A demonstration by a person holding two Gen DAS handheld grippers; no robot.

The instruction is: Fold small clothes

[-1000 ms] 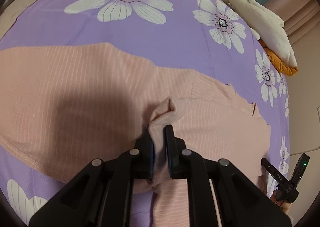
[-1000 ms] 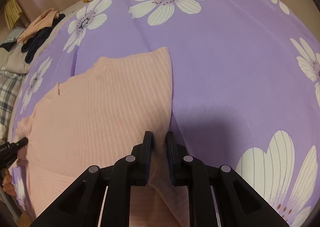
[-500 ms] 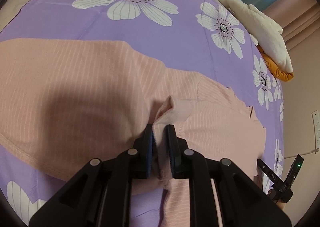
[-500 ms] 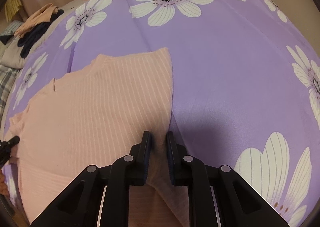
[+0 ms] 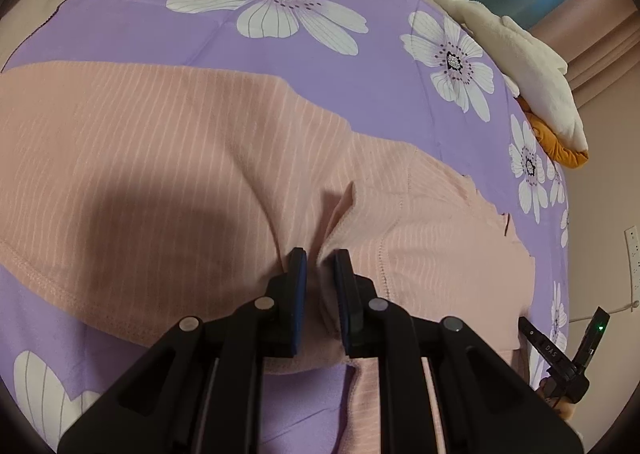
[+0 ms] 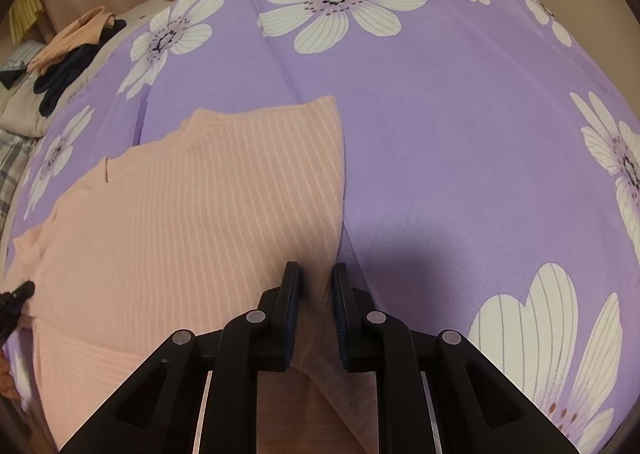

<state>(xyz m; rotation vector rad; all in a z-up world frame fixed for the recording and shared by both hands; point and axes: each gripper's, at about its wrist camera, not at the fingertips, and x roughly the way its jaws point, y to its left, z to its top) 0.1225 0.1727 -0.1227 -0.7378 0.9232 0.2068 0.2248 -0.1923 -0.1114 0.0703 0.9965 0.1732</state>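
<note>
— Covering the bed, what is seen ahead of the jaws?

— A purple bedspread [image 6: 460, 134] printed with white flowers is spread under everything. A pink striped garment [image 5: 168, 182] is laid flat on it, reaching ahead and to the left of the left gripper [image 5: 320, 274], and ahead-left of the right gripper [image 6: 316, 286].

— How are the jaws set?

— The left jaws are clenched on a raised fold of the garment, pinched up between the pads. The right jaws are closed on the garment's edge, with fabric seen passing between them.

— And farther off?

— A white and orange plush toy [image 5: 532, 66] is seen far ahead-right of the left jaws. A pile of clothes [image 6: 68, 54] is seen far ahead-left of the right jaws.
</note>
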